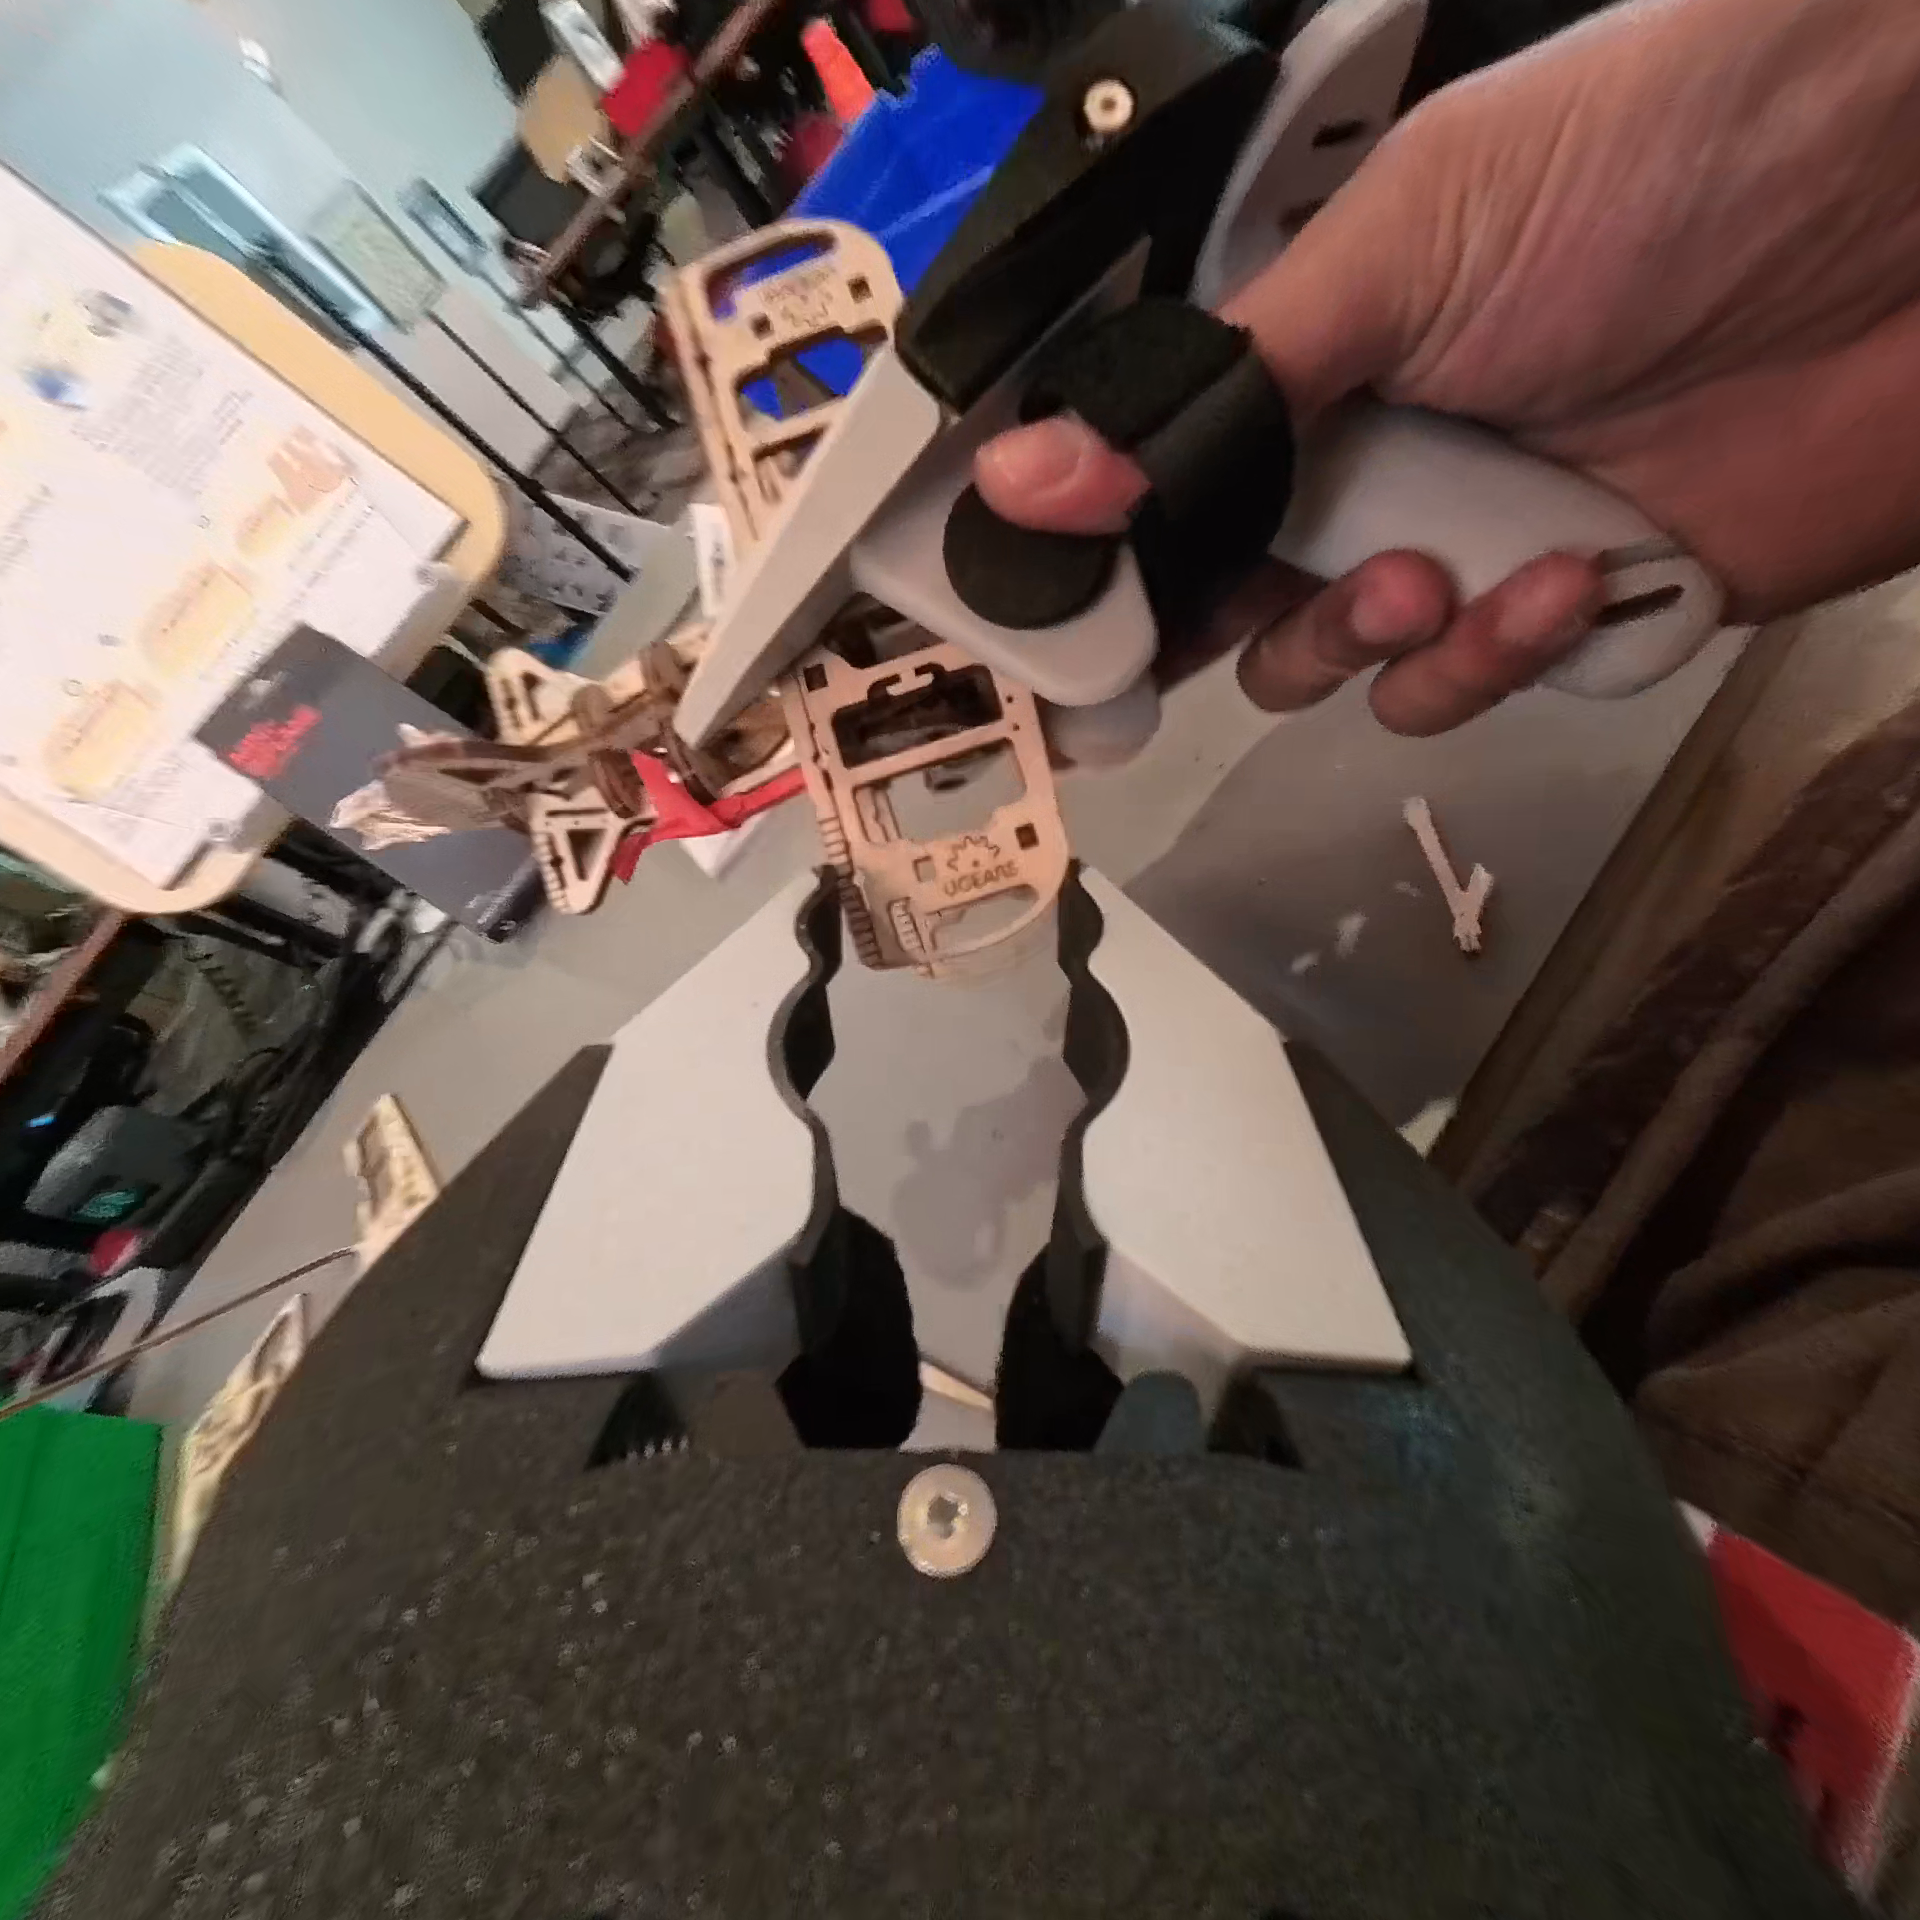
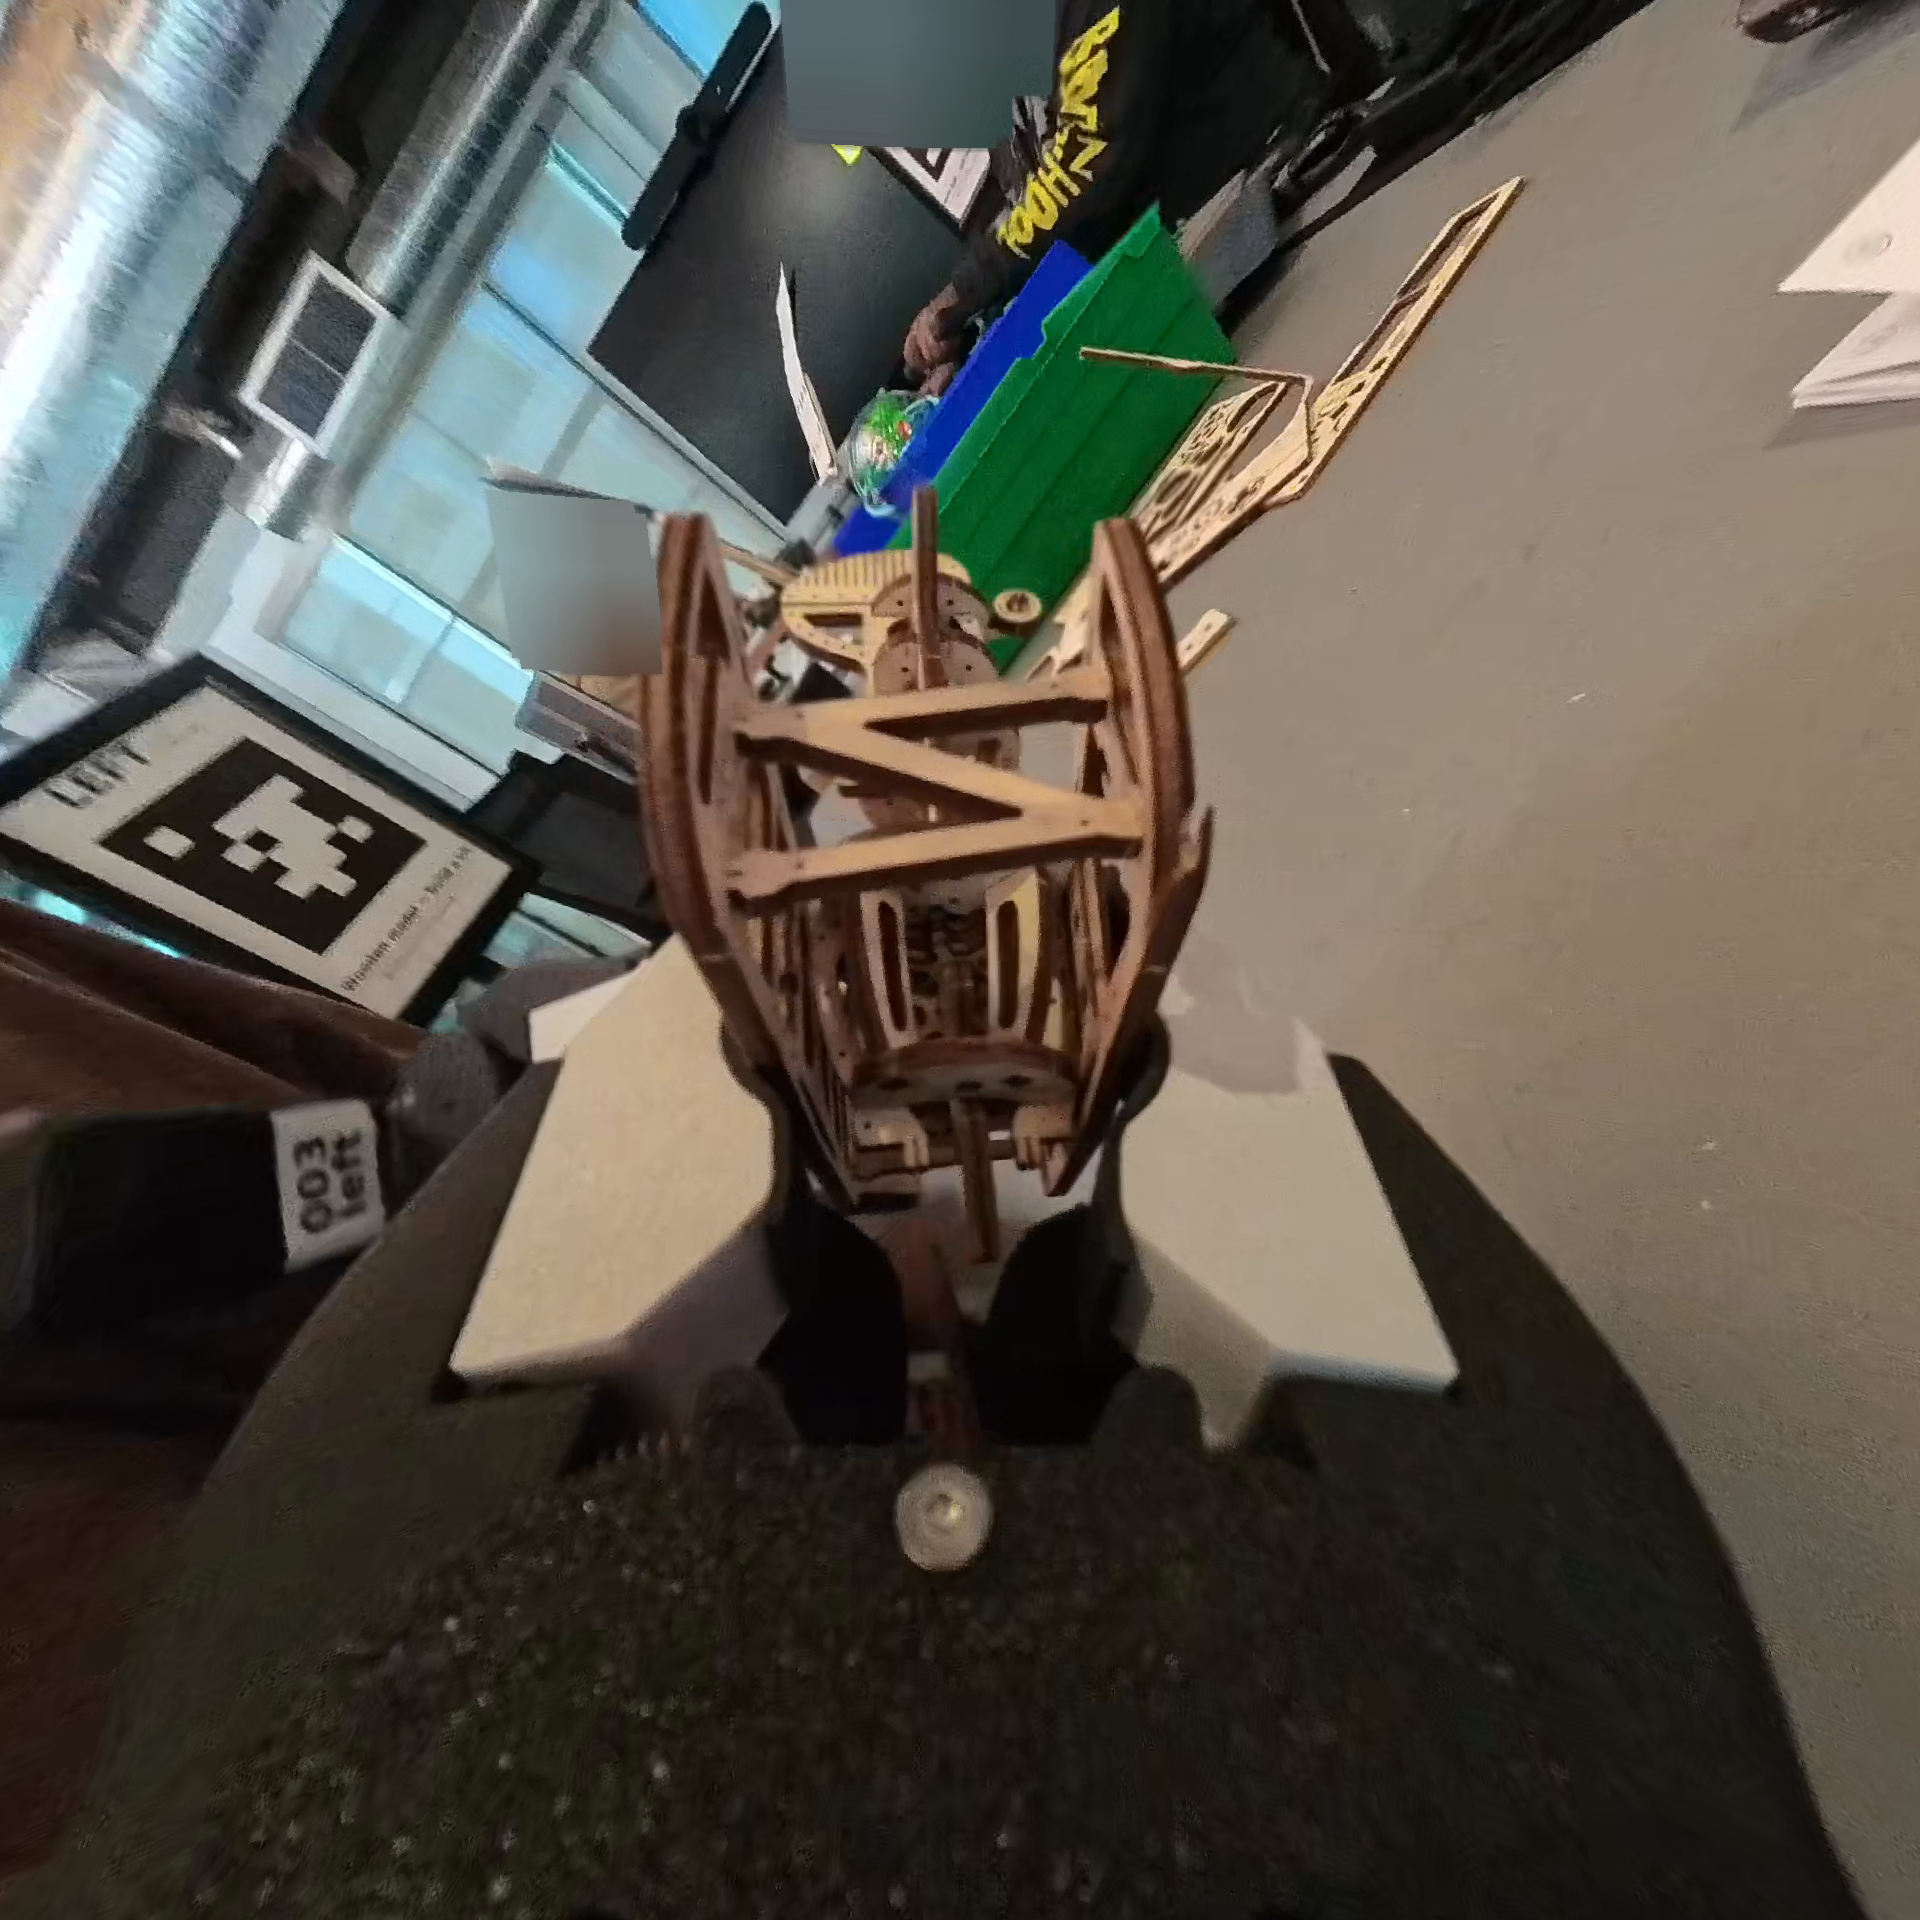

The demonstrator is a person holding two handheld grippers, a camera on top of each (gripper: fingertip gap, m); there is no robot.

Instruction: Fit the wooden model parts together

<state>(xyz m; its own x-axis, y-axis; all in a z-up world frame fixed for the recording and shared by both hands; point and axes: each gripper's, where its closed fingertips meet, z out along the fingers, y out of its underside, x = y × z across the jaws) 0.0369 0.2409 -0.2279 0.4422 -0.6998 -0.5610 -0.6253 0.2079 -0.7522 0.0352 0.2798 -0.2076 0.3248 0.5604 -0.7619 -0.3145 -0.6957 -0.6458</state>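
Note:
The wooden model is a light plywood plane frame with two wing panels and a red band. My right gripper is shut on its body, with the frame standing up between the white fingers. In the left wrist view a hand holds that gripper, which comes in from the upper right. My left gripper has the lower wing tip between its fingertips, with the wing edges against both. The upper wing stands free behind.
A loose thin wooden piece lies on the grey table. An instruction sheet is at the left. Cut-out plywood sheets, green and blue bins, papers and a person are farther back. My right fingertips sit around 4 cm from my left ones.

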